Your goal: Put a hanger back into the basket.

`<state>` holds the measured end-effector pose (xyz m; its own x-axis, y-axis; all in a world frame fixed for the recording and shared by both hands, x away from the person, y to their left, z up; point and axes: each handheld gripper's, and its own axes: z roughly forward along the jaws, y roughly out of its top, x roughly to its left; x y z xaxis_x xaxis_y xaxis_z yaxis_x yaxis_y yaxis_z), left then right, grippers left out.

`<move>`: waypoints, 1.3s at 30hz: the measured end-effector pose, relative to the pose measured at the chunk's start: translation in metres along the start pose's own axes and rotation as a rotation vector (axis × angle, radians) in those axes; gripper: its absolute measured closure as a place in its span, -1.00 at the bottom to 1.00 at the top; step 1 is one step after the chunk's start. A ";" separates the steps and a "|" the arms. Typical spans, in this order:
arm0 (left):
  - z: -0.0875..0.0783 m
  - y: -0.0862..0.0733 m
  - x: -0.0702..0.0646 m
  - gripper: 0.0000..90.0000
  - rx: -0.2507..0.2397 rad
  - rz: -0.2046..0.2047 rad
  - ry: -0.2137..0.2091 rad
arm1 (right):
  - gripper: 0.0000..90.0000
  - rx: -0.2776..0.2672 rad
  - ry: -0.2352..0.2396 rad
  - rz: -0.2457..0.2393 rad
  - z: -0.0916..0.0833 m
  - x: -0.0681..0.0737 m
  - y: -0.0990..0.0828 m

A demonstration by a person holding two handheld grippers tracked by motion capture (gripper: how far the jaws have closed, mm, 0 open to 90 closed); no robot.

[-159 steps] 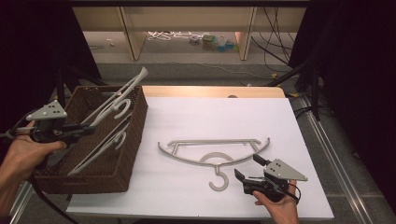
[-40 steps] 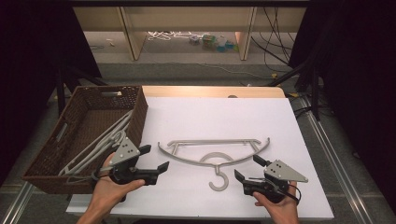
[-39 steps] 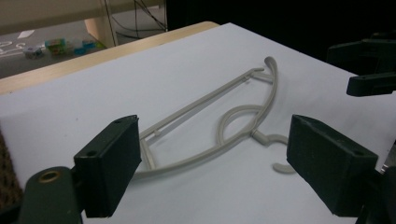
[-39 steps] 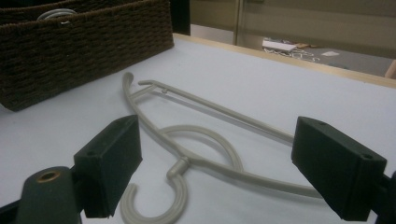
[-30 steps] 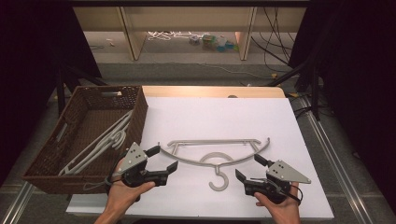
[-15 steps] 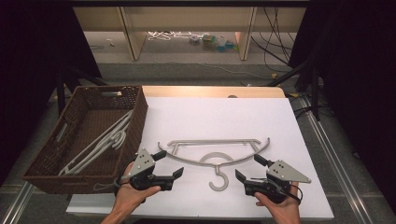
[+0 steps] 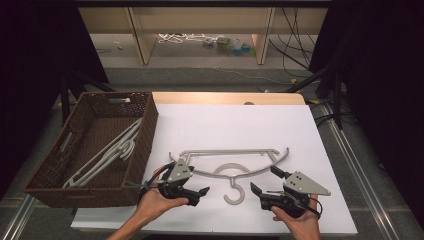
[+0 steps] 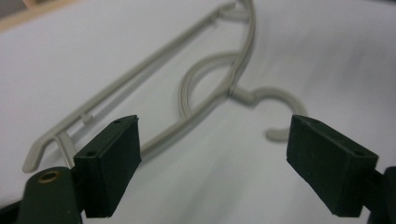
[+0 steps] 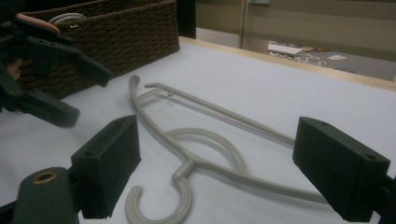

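On the far left a brown wicker basket point(image 7: 145, 131) is seen at the edge of the white surface point(image 7: 240, 125), with pale hangers point(image 7: 107, 156) already lying inside it. Just right of the basket, the left gripper point(image 7: 198, 195) is held low over the surface, its jaws spread wide and nothing between them. In the left gripper view the pale hanger point(image 8: 205, 93) on the surface is framed ahead of the open jaws, its near arm passing close by the left-hand jaw but not yet between the two.

Centre stage, that hanger point(image 7: 232, 167) lies flat, its hook curling toward the person and its bar on the far side. It sits between the two grippers, apart from both.

On the right, the right gripper point(image 7: 264, 182) is held with jaws equally wide and empty, pointed at the hook; the right gripper view shows the hook point(image 9: 161, 205) just ahead of the left-hand jaw.

The step in hand is judged to be the approach for a pick-up, presumably for placing into the basket. What is called for next: the left gripper is to be brought forward until the hanger's near arm sits between the jaws, then closed, care being needed as the thin plastic lies flush on the surface.
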<state>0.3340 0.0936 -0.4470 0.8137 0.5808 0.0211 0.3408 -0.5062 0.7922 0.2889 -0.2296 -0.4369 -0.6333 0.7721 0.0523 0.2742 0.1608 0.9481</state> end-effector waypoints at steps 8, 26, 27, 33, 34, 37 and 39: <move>0.023 0.012 0.009 -0.57 0.092 0.079 0.002 | -0.64 0.021 -0.008 -0.025 0.000 0.004 0.002; 0.070 0.039 0.025 -0.35 0.361 0.231 -0.051 | -0.64 0.022 0.005 -0.021 0.001 0.004 0.002; 0.071 0.040 0.026 -0.35 0.365 0.231 -0.050 | -0.64 0.024 0.006 -0.022 0.001 0.003 0.002; 0.080 0.040 0.031 -0.20 0.407 0.223 -0.091 | -0.64 0.036 -0.003 -0.026 0.001 0.002 0.001; 0.080 0.040 0.031 -0.18 0.407 0.223 -0.091 | -0.64 0.040 -0.001 -0.027 0.000 0.002 0.001; 0.084 0.041 0.030 -0.15 0.425 0.234 -0.105 | -0.64 0.040 -0.003 -0.028 0.001 0.003 0.002; 0.086 0.043 0.030 -0.12 0.427 0.223 -0.127 | -0.64 0.043 -0.004 -0.031 0.000 0.003 0.002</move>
<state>0.4138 0.0348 -0.4651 0.9308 0.3595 0.0664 0.2923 -0.8408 0.4558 0.2876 -0.2267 -0.4352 -0.6389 0.7690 0.0214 0.2852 0.2110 0.9349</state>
